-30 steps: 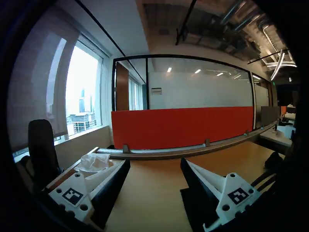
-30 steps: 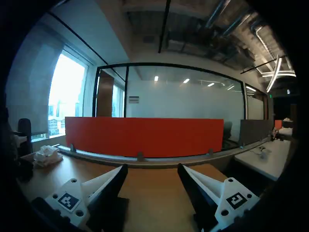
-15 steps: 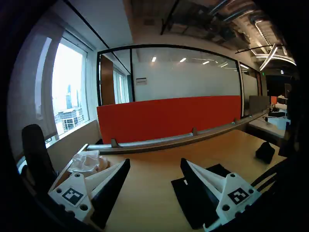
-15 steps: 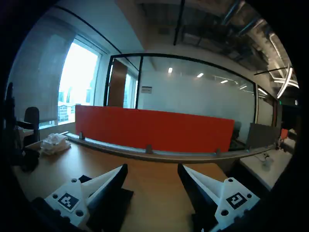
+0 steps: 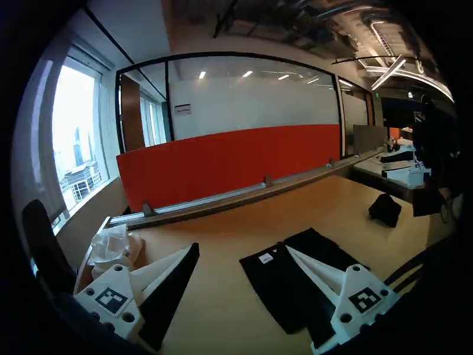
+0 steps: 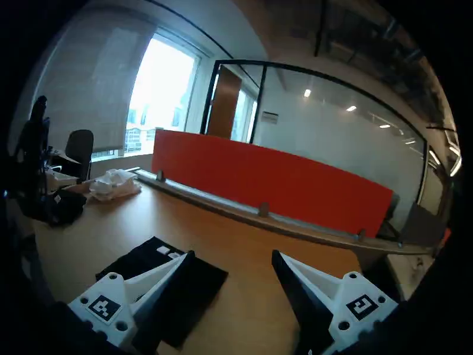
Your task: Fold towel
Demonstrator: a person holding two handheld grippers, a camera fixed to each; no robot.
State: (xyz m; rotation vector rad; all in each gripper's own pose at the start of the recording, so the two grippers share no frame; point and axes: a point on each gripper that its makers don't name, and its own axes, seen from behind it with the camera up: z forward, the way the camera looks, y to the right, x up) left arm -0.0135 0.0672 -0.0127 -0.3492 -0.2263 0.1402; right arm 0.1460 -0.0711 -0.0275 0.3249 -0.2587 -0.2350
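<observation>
Black towel (image 5: 273, 283) lies flat on the wooden surface (image 5: 219, 307), approx. centre. Left tongs (image 5: 237, 246) spread wide, nothing gripped; towel sits ahead & to the right, partly behind the right finger. Right tongs (image 6: 232, 253) also wide, empty; in the right gripper view the towel (image 6: 141, 260) lies low left, partly behind the left finger. Crumpled white cloth (image 5: 111, 248) at the surface's far corner, well apart from the towel.

- We've got the towel (image 5: 278, 281) lying on the desk (image 5: 224, 231), roughly mid-desk.
- A divider panel (image 5: 224, 160) runs along the desk's far edge.
- A crumpled pile (image 5: 112, 248) sits in the far left corner, and a small bundle (image 5: 385, 209) lies toward the right edge.
</observation>
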